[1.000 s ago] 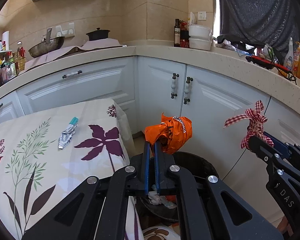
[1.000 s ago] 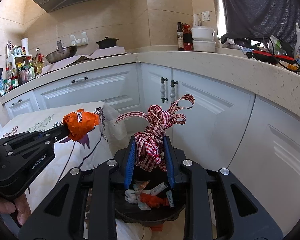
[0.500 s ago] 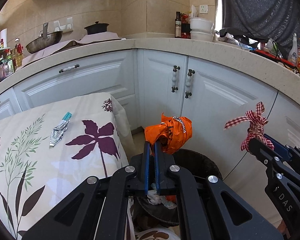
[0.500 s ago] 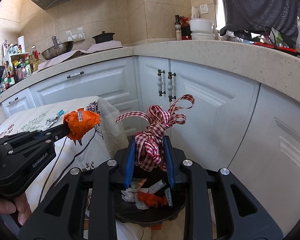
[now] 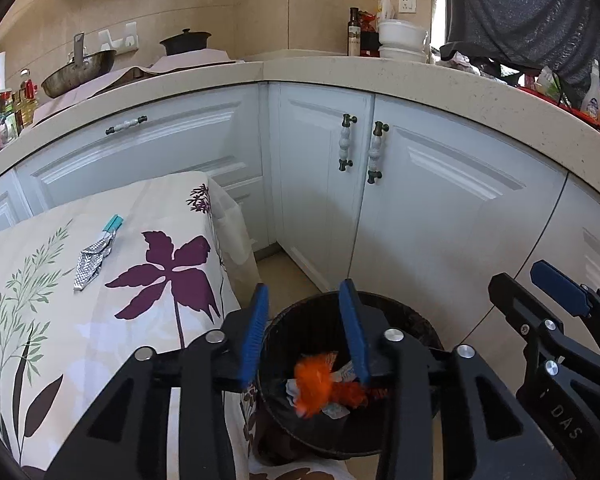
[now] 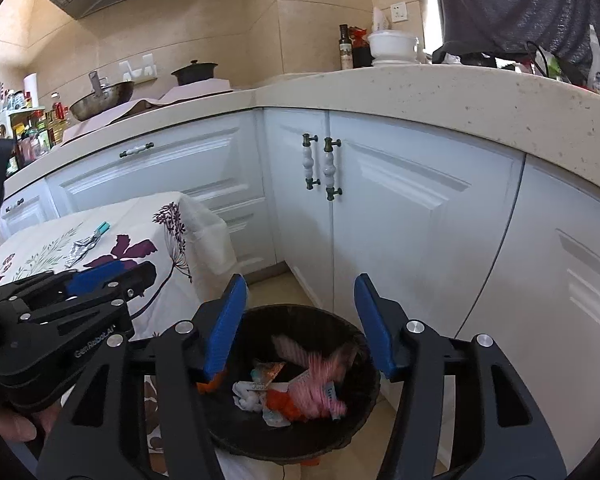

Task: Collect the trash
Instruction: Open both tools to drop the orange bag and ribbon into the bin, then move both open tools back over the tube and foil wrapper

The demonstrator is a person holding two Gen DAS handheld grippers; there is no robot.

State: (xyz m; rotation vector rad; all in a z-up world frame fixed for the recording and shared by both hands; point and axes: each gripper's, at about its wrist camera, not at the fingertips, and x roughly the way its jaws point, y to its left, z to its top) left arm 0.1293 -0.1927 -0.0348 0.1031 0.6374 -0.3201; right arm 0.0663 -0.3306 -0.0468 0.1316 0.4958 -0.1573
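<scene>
In the left wrist view, the left gripper [image 5: 304, 328] stands at the lower middle of the frame, directly over the dark trash bin [image 5: 416, 320], and its jaws are opening with nothing between them; the orange wrapper [image 5: 314, 384] is a blurred spot inside the bin, so I judge it is falling free. To do this step well, I think the jaws should open fully while they stay above the mouth of the bin, so that nothing catches on the rim or on the blue pads. At the middle left, on the flowered tablecloth [image 5: 100, 320], one silver foil wrapper [image 5: 92, 258] with a teal end lies alone; it seems to be the next trash to collect. The right gripper [image 5: 540, 284] shows at the right edge, also empty. In the right wrist view, the right gripper [image 6: 300, 320] is at the lower middle above the same bin [image 6: 364, 336], its jaws opening too and holding nothing; the red checked ribbon [image 6: 320, 376] is a pink blur among the papers already in the bin. The left gripper [image 6: 108, 276] is at the lower left, just beside, so the two tools could knock together when they draw back. The hanging corner of the cloth is close to the bin at the left, and the white cabinet doors [image 6: 400, 220] stand close behind it.
</scene>
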